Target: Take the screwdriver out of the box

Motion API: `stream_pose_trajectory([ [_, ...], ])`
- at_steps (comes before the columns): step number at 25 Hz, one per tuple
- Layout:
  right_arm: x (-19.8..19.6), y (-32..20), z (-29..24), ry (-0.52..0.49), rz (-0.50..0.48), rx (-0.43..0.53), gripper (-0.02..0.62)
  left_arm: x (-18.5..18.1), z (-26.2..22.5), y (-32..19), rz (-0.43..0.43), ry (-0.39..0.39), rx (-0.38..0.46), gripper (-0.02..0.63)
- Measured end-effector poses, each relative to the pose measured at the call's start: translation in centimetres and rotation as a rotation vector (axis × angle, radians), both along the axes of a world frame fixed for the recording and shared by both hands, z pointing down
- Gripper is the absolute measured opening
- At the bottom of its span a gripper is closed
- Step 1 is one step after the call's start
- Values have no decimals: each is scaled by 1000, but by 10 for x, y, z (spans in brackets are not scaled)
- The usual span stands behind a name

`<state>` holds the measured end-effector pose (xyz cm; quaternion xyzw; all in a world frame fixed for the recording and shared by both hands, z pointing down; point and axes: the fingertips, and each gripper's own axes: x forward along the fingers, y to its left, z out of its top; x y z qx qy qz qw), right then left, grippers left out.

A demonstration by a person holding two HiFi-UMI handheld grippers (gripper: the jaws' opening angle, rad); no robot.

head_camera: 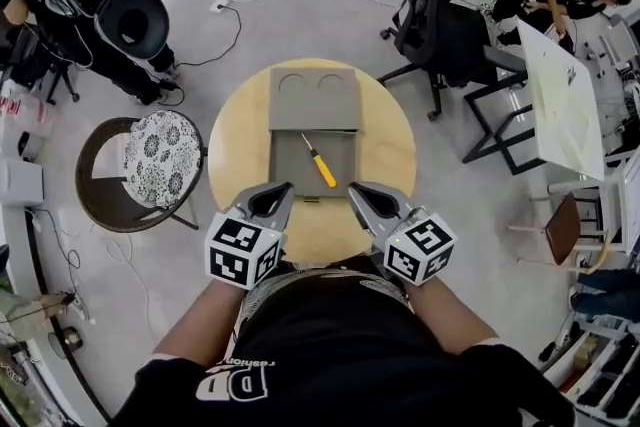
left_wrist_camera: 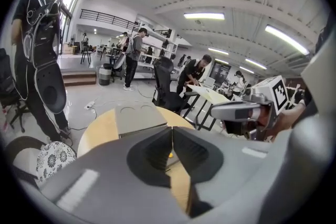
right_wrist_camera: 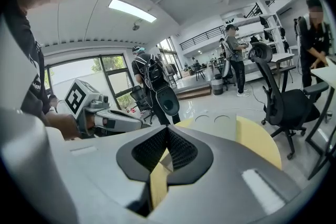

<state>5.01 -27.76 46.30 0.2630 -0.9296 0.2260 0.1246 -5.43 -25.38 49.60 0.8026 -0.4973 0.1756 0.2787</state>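
A grey box lies open on the round yellow table, its lid folded back at the far side. The screwdriver, with a yellow handle and a dark shaft, rests slantwise inside the box. My left gripper hovers at the box's near left corner, jaws shut and empty. At the near right corner, my right gripper is likewise shut with nothing in it. In the left gripper view, a bit of the yellow handle shows behind the closed left gripper. The right gripper shows its tips meeting.
A round stool with a patterned cushion stands left of the table. A black office chair and a white table are at the right. A person with a backpack rig stands at the far left. Cables lie on the floor.
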Motion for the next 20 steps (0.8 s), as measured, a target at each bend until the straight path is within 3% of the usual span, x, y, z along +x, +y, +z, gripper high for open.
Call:
stream_pose_trajectory([
  [12, 23, -14, 24, -35, -75, -62, 0, 21, 61, -21, -94, -40, -159, 67],
  [20, 34, -19, 38, -37, -113, -82, 0, 27, 86, -35, -128, -101, -212, 130],
])
